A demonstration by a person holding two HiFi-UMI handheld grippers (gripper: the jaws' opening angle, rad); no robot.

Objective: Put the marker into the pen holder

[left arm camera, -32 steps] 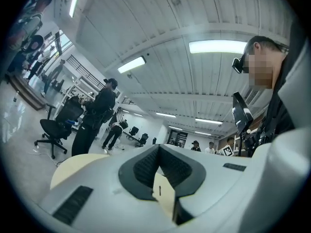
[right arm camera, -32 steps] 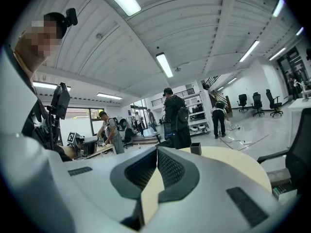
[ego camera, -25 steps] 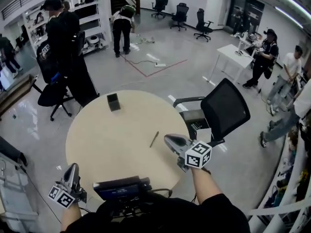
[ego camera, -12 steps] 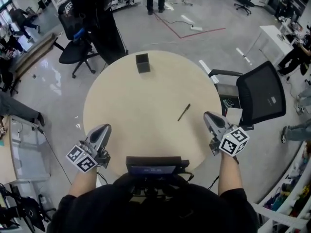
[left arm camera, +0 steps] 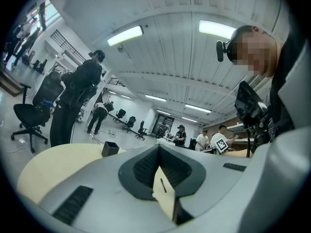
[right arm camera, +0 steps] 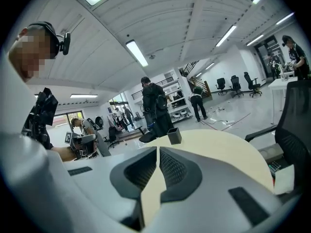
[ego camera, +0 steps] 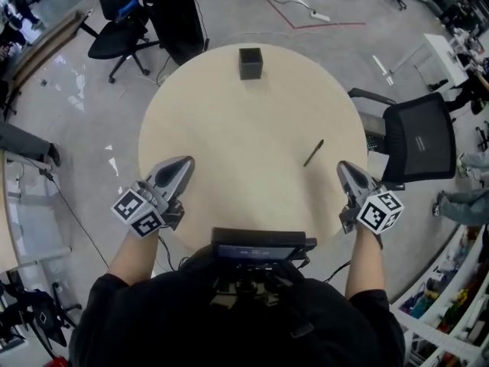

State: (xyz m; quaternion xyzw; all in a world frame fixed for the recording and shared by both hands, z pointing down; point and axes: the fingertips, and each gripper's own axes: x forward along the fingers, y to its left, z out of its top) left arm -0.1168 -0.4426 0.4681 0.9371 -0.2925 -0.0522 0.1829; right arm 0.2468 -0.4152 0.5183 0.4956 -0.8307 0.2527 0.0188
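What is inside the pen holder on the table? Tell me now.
Nothing sticks up out of the pen holder; the marker lies on the table, apart from it. The holder's dark interior hides its bottom.

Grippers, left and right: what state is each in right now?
Left gripper: closed, holding nothing.
Right gripper: closed, holding nothing.

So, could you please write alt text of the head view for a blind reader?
From above, a person holds a left gripper and a right gripper, both shut and empty, over the near edge of a round beige table. A dark marker lies near the right gripper; a black pen holder stands at the far edge.
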